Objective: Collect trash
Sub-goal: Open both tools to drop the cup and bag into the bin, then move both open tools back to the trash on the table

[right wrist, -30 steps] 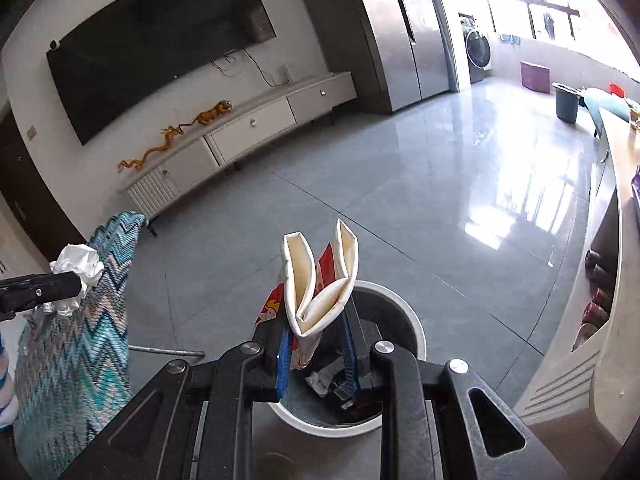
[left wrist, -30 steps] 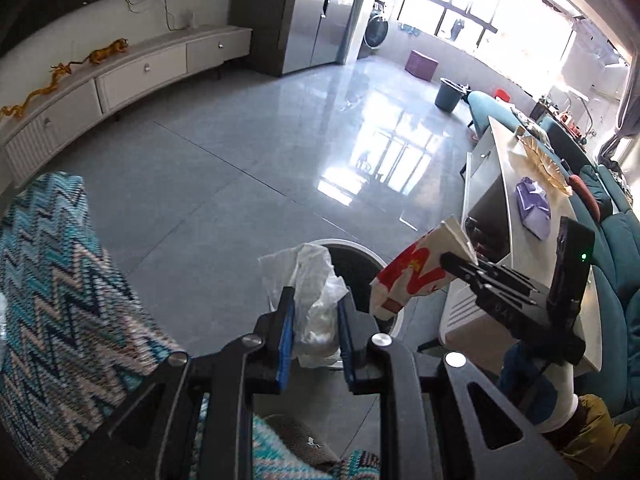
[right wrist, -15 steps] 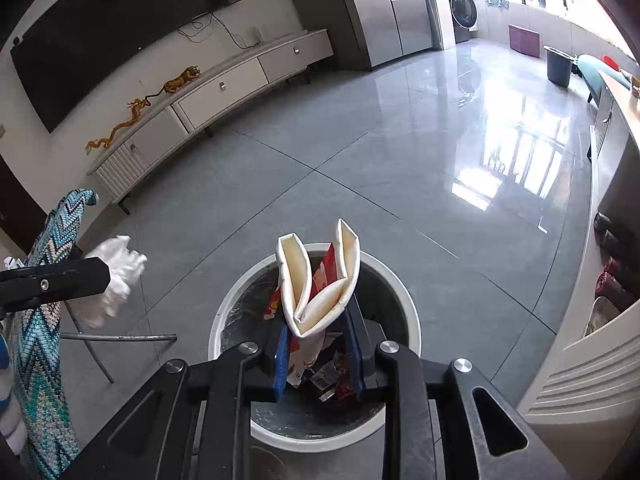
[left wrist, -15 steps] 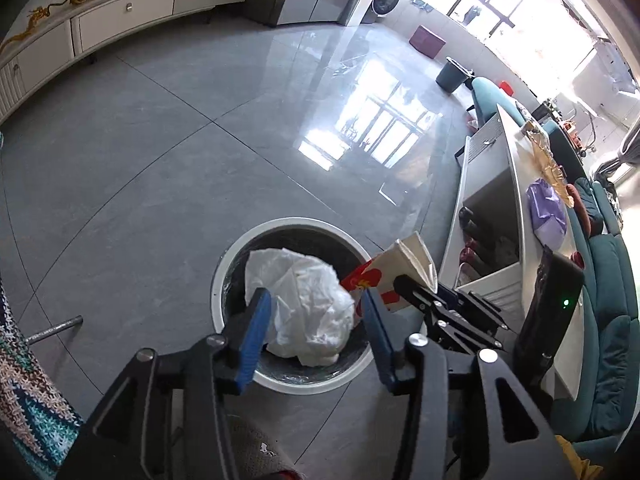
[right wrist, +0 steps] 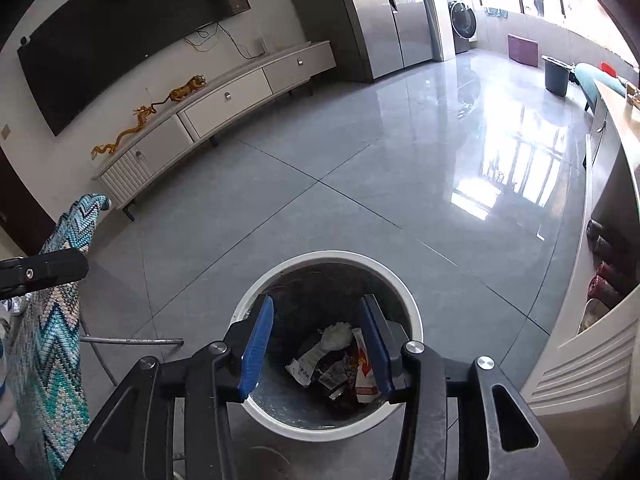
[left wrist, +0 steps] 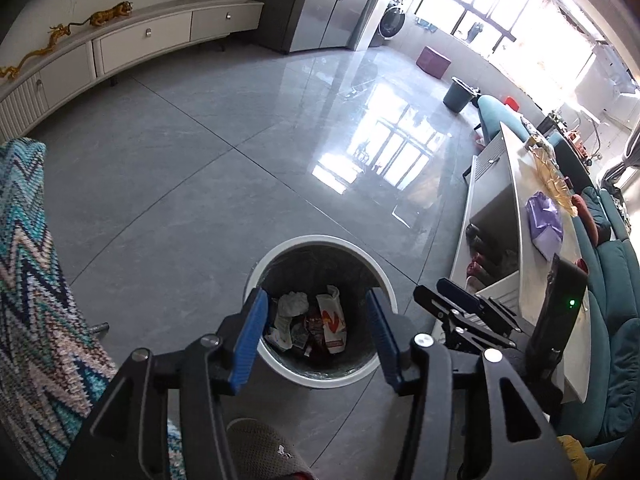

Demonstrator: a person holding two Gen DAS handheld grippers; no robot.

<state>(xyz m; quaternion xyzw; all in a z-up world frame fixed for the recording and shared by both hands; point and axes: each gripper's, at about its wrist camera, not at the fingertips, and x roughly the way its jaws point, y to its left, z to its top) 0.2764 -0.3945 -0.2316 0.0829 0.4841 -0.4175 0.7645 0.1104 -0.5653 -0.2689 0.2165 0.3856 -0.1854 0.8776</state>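
The trash now lies at the bottom of the round bin point(left wrist: 256, 276): a crumpled white bag point(left wrist: 290, 308) on the left and a red-and-white paper box point(left wrist: 332, 318) on the right, among darker scraps. From my right wrist view the same heap sits low in the bin, well below the white rim.

I judge the step in hand to be the drop, and it looks finished for both pieces. To do it well, I would keep both tools centred over the opening until I am sure nothing clings to a pad, then lift straight up so no finger knocks the rim.

My left gripper point(left wrist: 318, 338) hangs just above the near side of the bin, its blue pads about half apart with nothing between them. Only the bin interior shows in the gap. My right gripper point(right wrist: 316, 346) is likewise part open and empty; its jaws have just been opening, more lately than the left's. In the left view the right tool sits just to the right of the bin.

A patterned blanket point(left wrist: 28, 280) hangs at the left, and a white table point(left wrist: 516, 216) stands to the right.
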